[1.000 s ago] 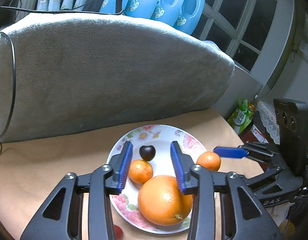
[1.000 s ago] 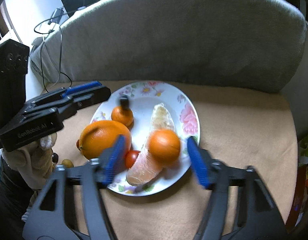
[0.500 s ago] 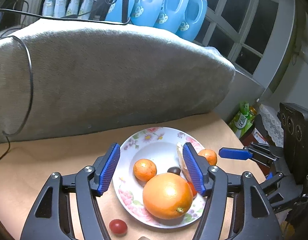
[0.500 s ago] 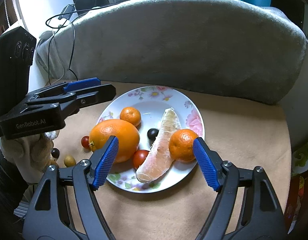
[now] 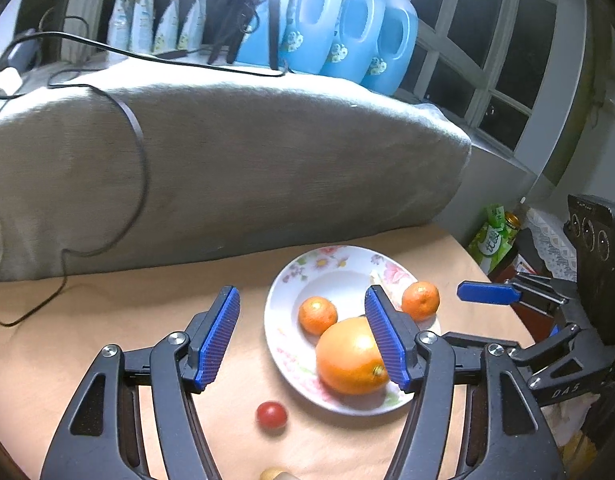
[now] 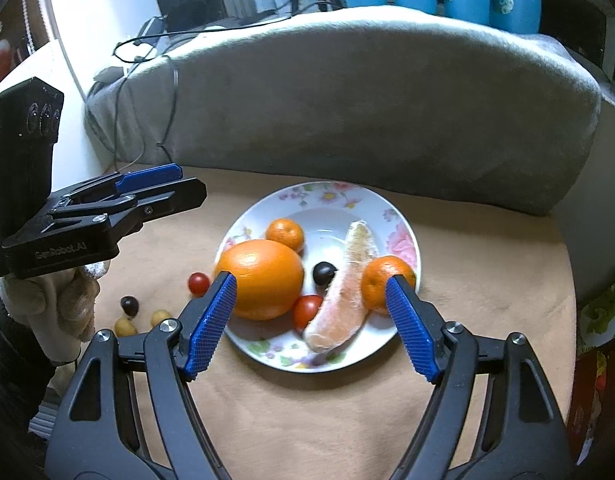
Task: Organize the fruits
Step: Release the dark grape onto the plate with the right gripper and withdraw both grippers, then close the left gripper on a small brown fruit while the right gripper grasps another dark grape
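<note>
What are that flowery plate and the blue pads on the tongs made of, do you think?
The plate looks like glazed ceramic or porcelain: glossy white, catching light, with printed pink flowers around its rim; melamine is possible. The blue pads on the right gripper look like moulded rubber or soft plastic: matte, covered in a fine ridged grid, presumably for grip. Their black arms seem to be hard plastic.

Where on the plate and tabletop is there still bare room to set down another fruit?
Free: the plate's far middle behind the small dark fruit, and the tabletop right of the plate. Crowded: the plate's near half, and the strip left of it with the cherry tomato and other small fruits.
</note>
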